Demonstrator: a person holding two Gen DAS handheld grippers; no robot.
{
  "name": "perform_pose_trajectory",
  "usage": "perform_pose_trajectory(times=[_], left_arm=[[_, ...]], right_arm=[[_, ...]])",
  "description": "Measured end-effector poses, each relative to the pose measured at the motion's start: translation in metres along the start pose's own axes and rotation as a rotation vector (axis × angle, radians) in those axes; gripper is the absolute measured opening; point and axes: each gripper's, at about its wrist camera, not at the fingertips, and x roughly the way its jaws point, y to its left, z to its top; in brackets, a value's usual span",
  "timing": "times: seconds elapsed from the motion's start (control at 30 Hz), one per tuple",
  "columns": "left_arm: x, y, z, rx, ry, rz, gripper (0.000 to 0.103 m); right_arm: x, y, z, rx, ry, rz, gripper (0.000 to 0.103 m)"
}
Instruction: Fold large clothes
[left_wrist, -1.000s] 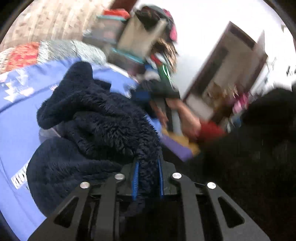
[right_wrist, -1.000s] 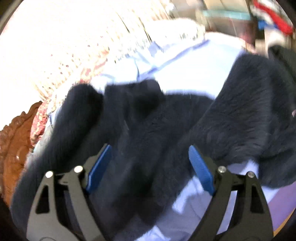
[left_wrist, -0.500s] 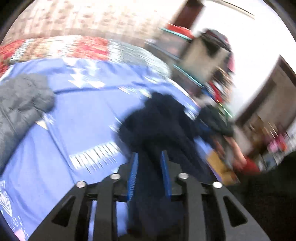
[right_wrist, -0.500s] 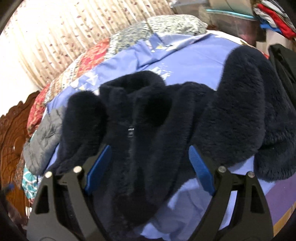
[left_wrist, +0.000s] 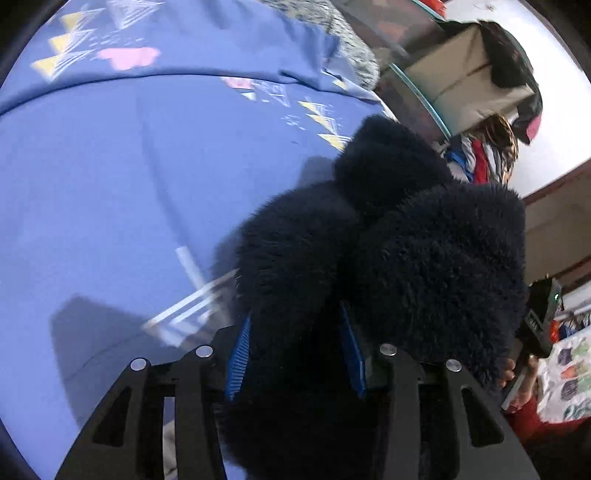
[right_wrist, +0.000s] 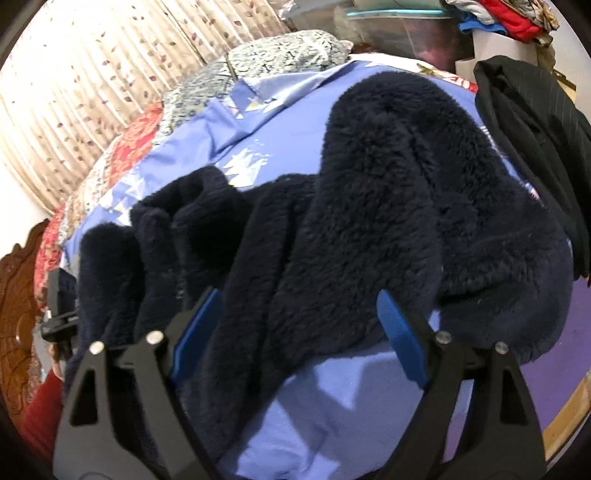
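Bunching between left fingers (left_wrist: 236, 358), navy fleece jacket (right_wrist: 369, 206); right fingers (right_wrist: 400, 332) spread, empty

jacket (right_wrist: 369, 206): shaggy fleece | bedsheet (left_wrist: 110, 166): smooth cloth | tongs (right_wrist: 295, 332): matt, probably plastic

No legible text, labels or numbers appear; the blue bedsheet (left_wrist: 110, 177) print is too blurred.

Fleece jacket (left_wrist: 388, 258) swallows inner faces of left gripper (left_wrist: 295, 354) pads, contact hidden. Bedsheet (left_wrist: 129, 184) print near left gripper smeared, unreadable. Right gripper (right_wrist: 295, 328): fleece folds cover gap; jacket hem cut off at bottom edge.
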Motion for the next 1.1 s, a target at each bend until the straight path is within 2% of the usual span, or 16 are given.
perform_pose_trajectory(times=[0.07,0.1,0.17,0.23,0.3,0.43,0.53,0.63,0.67,0.73,0.8,0.83,0.93,1.0,1.07,1.1], left_arm=[[0.015,-0.009,0.001,0.029,0.011,0.098,0.038],[0.011,-0.01,-0.001,0.032,0.007,0.139,0.035],[-0.011,-0.004,0.003,0.009,-0.076,0.21,0.032],[-0.058,0.01,-0.001,-0.076,-0.206,0.194,0.031],[-0.13,0.02,-0.018,-0.161,-0.385,0.198,0.031],[-0.279,0.022,-0.103,-0.225,-0.711,0.261,0.031],[-0.353,0.011,-0.183,-0.262,-0.853,0.421,0.031],[-0.357,0.016,-0.233,-0.352,-0.77,0.588,0.041],[-0.343,0.027,-0.248,-0.408,-0.674,0.619,0.044],[-0.3,0.058,-0.271,-0.557,-0.392,0.713,0.05],[-0.254,0.081,-0.289,-0.655,-0.132,0.69,0.05],[-0.241,0.081,-0.293,-0.657,-0.089,0.653,0.05],[-0.222,0.037,-0.276,-0.47,-0.105,0.493,0.05],[-0.23,-0.005,-0.243,-0.289,-0.174,0.406,0.05],[-0.237,-0.035,-0.209,-0.158,-0.241,0.364,0.05],[-0.235,-0.042,-0.186,-0.098,-0.251,0.392,0.051]], right_arm=[[0.008,-0.001,0.006,0.002,-0.008,-0.016,0.083],[0.011,0.002,0.009,0.0,-0.019,-0.023,0.083],[0.015,0.007,0.014,-0.014,-0.029,-0.03,0.083],[0.019,0.013,0.019,-0.035,-0.037,-0.039,0.083],[0.019,0.018,0.025,-0.05,-0.047,-0.04,0.083],[0.014,0.031,0.032,-0.062,-0.071,0.018,0.083],[0.016,0.05,0.03,-0.112,-0.067,0.061,0.083],[0.03,0.073,0.022,-0.169,-0.026,0.094,0.083],[0.035,0.077,0.021,-0.178,-0.009,0.102,0.083],[0.045,0.086,0.019,-0.186,0.033,0.123,0.083],[0.049,0.09,0.02,-0.203,0.061,0.142,0.083],[0.048,0.092,0.021,-0.217,0.06,0.139,0.083],[0.037,0.089,0.033,-0.296,0.019,0.091,0.083],[0.035,0.081,0.046,-0.335,0.003,0.059,0.083],[0.041,0.076,0.061,-0.367,0.01,0.041,0.084],[0.048,0.075,0.071,-0.4,0.025,0.037,0.087]])
